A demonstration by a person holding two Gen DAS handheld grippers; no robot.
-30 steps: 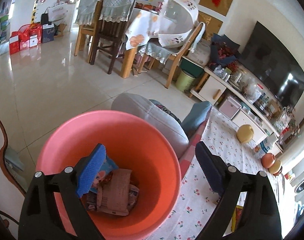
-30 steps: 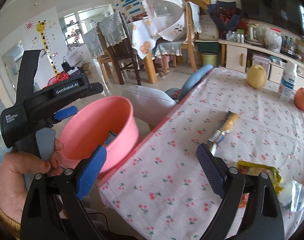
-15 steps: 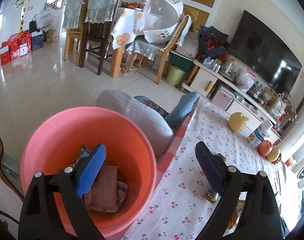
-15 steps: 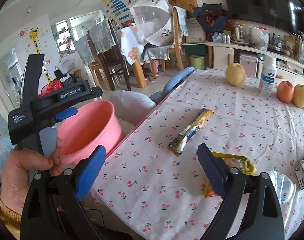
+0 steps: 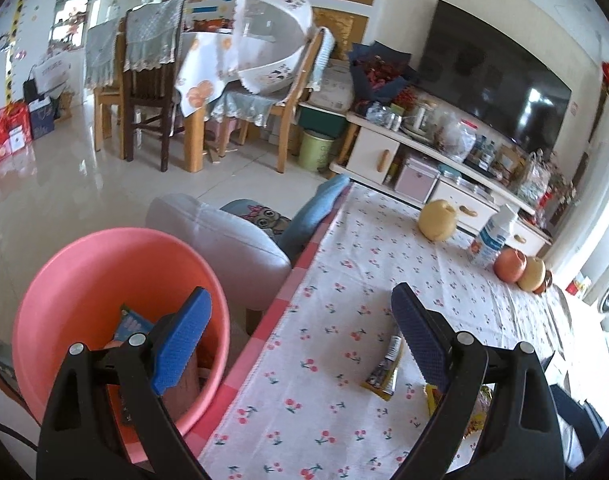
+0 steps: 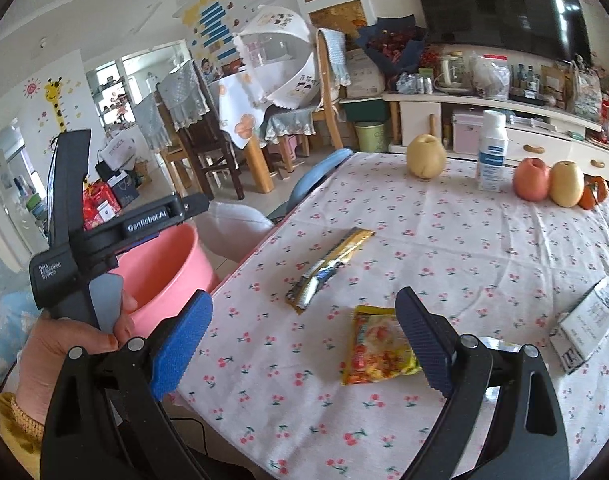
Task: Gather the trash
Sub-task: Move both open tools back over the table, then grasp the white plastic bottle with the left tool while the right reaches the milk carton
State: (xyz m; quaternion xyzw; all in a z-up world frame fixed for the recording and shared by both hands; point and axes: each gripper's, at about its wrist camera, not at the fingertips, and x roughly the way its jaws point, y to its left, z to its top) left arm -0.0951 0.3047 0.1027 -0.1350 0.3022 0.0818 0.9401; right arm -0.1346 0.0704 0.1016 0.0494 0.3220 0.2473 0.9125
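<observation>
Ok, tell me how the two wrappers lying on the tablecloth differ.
The gold wrapper is long and narrow, with a silvery crumpled end; the yellow wrapper is broad and squarish with a printed food picture. The gold wrapper lies farther from the right gripper; the yellow wrapper sits just ahead of it. Both lie flat on the tablecloth, ungripped.

1. Both views are bright with daylight; in the left wrist view the light enters at the right edge, where the frame washes out to near white.
2. The tiled floor at the left of that view carries pale glare.
3. The television shows small bright reflections.
4. Shadows on the desk are soft and faint.
5. Fisheye distortion bends walls and furniture toward dark, vignetted corners.
6. Detail is sharp mid-frame and softer toward the rim.
</observation>
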